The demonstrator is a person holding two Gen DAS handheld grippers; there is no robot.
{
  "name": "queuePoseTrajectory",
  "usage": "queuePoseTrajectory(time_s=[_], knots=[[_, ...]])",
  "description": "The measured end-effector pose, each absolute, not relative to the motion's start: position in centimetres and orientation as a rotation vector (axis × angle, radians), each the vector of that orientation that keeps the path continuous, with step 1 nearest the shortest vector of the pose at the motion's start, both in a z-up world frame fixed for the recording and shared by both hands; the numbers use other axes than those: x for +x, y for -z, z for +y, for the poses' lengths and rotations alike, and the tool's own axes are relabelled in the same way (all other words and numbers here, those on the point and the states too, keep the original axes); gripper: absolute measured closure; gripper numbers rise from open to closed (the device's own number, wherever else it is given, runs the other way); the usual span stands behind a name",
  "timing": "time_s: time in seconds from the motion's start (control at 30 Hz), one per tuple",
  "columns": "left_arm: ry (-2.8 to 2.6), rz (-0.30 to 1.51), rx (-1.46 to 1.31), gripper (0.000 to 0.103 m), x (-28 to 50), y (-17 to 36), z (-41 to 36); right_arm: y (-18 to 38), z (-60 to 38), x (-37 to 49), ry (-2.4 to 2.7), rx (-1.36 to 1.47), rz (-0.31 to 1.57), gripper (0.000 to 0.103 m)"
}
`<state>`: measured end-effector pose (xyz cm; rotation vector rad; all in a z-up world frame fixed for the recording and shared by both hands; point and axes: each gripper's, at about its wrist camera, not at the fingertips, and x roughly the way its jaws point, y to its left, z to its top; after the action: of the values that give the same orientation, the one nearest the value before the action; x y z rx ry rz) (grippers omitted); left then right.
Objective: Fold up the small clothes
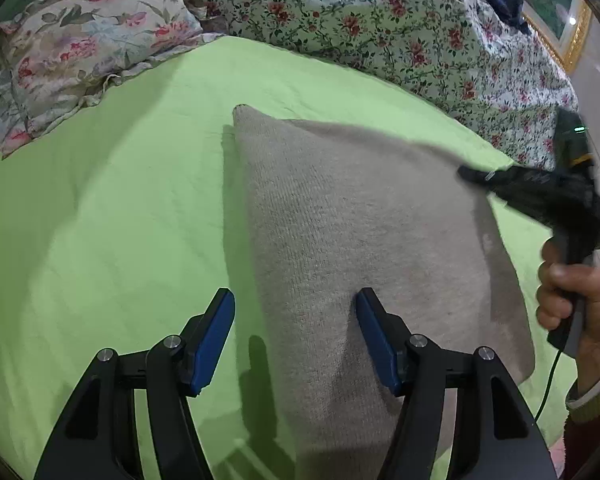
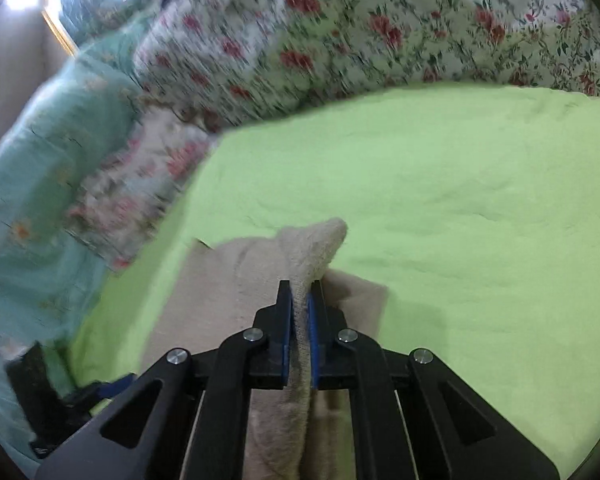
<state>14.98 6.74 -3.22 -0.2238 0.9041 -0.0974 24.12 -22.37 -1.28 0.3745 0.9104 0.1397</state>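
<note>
A beige knitted cloth [image 1: 360, 240] lies on the green sheet [image 1: 100, 220] of the bed. My left gripper [image 1: 296, 300] is open above the cloth's near left edge, one finger over the sheet and one over the cloth. My right gripper [image 2: 300, 292] is shut on the beige cloth [image 2: 316, 248], pinching a raised fold of it; a corner sticks up past the fingertips. In the left wrist view the right gripper [image 1: 472, 174] reaches onto the cloth's right edge, held by a hand [image 1: 568, 296].
A floral pillow [image 1: 80, 52] lies at the far left and a floral duvet [image 1: 380, 28] is bunched along the far side of the bed. A turquoise bedcover [image 2: 32, 200] lies at the left in the right wrist view. A framed picture [image 1: 560, 20] hangs at the far right.
</note>
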Motion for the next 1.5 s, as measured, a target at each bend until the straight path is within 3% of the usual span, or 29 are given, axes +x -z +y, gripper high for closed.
queuePoseTrajectory(time_s=[0.1,0.37,0.6,0.73,0.83,0.93,1.0,1.03,1.07,1.27,1.4,1.5], knots=[[0.086,0.904,-0.212,0.037,14.5,3.1,6.5,4.1,-23.4,24.2,-0.140,0.455,0.982,0.090],[0.112,0.834,-0.176,0.039,8.0,1.1,7.4,0.0,-23.4,14.5,-0.197,0.503,0.841,0.090],[0.179,0.835,-0.146,0.039,2.4,3.1,6.2,1.8,-21.7,6.0,-0.217,0.519,0.866,0.089],[0.169,0.845,-0.105,0.039,2.3,4.5,5.2,3.3,-20.6,4.6,-0.216,0.505,0.898,0.063],[0.140,0.849,-0.061,0.039,2.8,5.2,4.7,3.8,-20.0,4.6,-0.222,0.504,0.902,0.063],[0.109,0.867,-0.059,0.051,3.5,5.7,5.1,3.8,-19.4,4.8,-0.225,0.484,0.897,0.063],[0.116,0.870,-0.087,0.060,3.7,5.9,5.6,4.1,-19.2,4.9,-0.221,0.469,0.906,0.068],[0.109,0.870,-0.088,0.073,3.8,5.9,5.7,4.1,-19.1,5.1,-0.217,0.461,0.913,0.087],[0.112,0.875,-0.092,0.090,3.9,6.0,5.8,4.1,-19.1,5.2,-0.211,0.452,0.921,0.097],[0.082,0.901,-0.060,0.093,3.6,6.1,4.1,0.2,-19.7,4.1,-0.184,0.320,0.837,0.097],[0.089,0.931,-0.071,0.094,3.5,6.9,3.6,3.9,-19.7,5.2,-0.071,0.156,0.956,0.097],[0.118,0.953,-0.081,0.093,3.0,6.8,3.9,6.0,-20.3,5.3,-0.055,0.184,0.980,0.097]])
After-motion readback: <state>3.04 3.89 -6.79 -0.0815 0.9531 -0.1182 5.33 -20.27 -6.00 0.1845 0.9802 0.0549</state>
